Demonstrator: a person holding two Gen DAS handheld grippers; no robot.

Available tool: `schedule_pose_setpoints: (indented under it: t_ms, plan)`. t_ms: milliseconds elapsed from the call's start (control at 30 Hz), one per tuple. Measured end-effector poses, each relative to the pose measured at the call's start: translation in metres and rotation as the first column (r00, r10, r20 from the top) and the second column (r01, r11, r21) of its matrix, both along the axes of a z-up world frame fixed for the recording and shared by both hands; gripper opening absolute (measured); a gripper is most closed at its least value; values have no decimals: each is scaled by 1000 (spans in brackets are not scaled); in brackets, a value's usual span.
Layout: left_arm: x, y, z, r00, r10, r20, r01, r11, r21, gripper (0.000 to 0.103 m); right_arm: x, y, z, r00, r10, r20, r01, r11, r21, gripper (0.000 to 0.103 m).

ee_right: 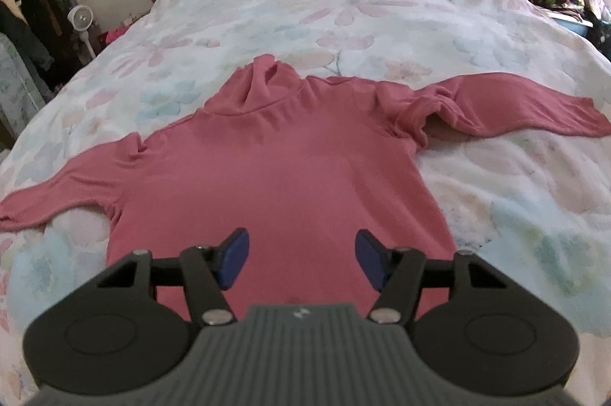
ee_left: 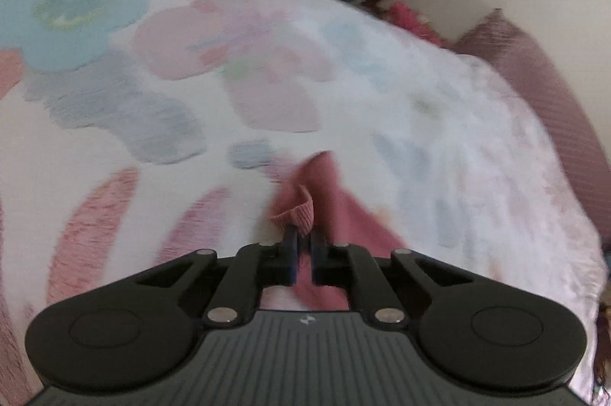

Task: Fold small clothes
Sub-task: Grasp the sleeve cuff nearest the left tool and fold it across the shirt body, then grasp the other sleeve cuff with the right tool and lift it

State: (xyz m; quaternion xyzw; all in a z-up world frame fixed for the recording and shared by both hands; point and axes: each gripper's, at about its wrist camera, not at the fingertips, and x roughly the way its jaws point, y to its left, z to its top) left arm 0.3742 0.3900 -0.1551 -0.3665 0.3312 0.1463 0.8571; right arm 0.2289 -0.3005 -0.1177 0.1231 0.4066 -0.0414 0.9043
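The bed (ee_right: 439, 9) carries a pink top (ee_right: 290, 161) that lies flat on the floral cover with both sleeves spread out; it looks light, thin and very soft, so I judge it will sag and wrinkle if it is lifted at one point only. The right gripper (ee_right: 301, 263) hangs over the lower part of the body, its jaws apart with nothing pressed between them. The left gripper (ee_left: 303, 245) is clamped on a ribbed cuff (ee_left: 301, 213), and such a hemmed edge seems the best place to hold.

Matt pink knit top (ee_right: 290, 158) lies on soft fleecy bedspread (ee_right: 382, 5).
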Motion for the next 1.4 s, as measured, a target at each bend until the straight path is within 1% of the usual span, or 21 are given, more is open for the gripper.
schedule_pose_setpoints:
  t_ms: [133, 167, 267, 333, 367, 500, 567, 600, 700, 767, 833, 900, 1000, 1033, 1067, 1100, 1133, 1200, 1267, 1333, 1400]
  plan:
    - [-11, -38, 54, 990, -114, 83, 104, 988, 117, 5, 10, 4, -1, 999, 40, -12, -40, 998, -41, 59]
    - [-16, -54, 73, 983, -158, 98, 139, 974, 178, 5, 12, 5, -1, 999, 49, -9, -49, 998, -44, 59]
    - [-27, -102, 122, 947, -291, 136, 245, 928, 282, 5, 16, 3, 5, 998, 69, 5, -69, 997, -23, 59]
    - [-33, -145, 154, 912, -383, 149, 312, 882, 354, 5, 18, 1, 9, 996, 84, 17, -84, 996, -3, 59]
    - [-37, -171, 171, 888, -435, 151, 348, 849, 397, 5, 19, 0, 11, 995, 93, 22, -93, 996, 4, 59]
    - [-43, -272, 198, 791, -598, 127, 466, 724, 508, 5, 25, -6, 20, 992, 117, 40, -119, 992, 39, 59]
    - [-51, -327, 198, 735, -671, 99, 514, 646, 564, 5, 27, -11, 22, 992, 121, 39, -123, 991, 46, 59]
    - [-51, -348, 191, 711, -699, 84, 541, 619, 569, 5, 28, -13, 23, 992, 121, 36, -123, 991, 47, 59]
    - [-52, -408, 163, 615, -788, 30, 662, 537, 523, 5, 32, -21, 23, 993, 115, 30, -116, 993, 34, 59]
    - [-56, -441, 139, 556, -831, -26, 720, 466, 515, 5, 35, -28, 20, 995, 101, 23, -102, 994, 36, 59]
    - [-59, -470, 105, 482, -872, -86, 787, 388, 479, 5, 38, -37, 15, 997, 82, 10, -82, 995, 51, 59]
    - [-69, -489, 76, 427, -893, -146, 846, 337, 413, 6, 42, -45, 8, 998, 68, -10, -68, 995, 76, 59]
    - [-79, -496, 39, 360, -904, -231, 901, 273, 336, 12, 44, -51, -4, 997, 67, -39, -62, 992, 111, 59]
    - [-82, -492, 31, 344, -907, -241, 912, 262, 316, 21, 45, -51, -7, 996, 73, -46, -67, 991, 119, 59]
    - [-84, -486, 27, 332, -911, -244, 919, 255, 300, 26, 46, -49, -10, 996, 81, -48, -75, 989, 127, 59]
    - [-88, -477, 26, 328, -914, -237, 923, 256, 288, 36, 47, -47, -12, 994, 96, -44, -89, 986, 139, 59]
    - [-86, -472, 31, 334, -914, -231, 922, 266, 282, 46, 48, -45, -13, 993, 111, -39, -104, 983, 150, 59]
    - [-94, -448, 44, 343, -921, -186, 920, 290, 263, 56, 53, -37, -14, 990, 137, -29, -130, 977, 170, 59]
    - [-94, -430, 54, 351, -923, -155, 918, 308, 249, 57, 61, -28, -15, 985, 171, -13, -165, 968, 189, 59]
    - [-95, -409, 65, 385, -911, -148, 901, 336, 273, 57, 71, -18, -15, 978, 209, 6, -206, 959, 197, 59]
    - [-92, -395, 74, 445, -883, -152, 869, 384, 313, 58, 84, -6, -15, 969, 248, 24, -248, 950, 191, 59]
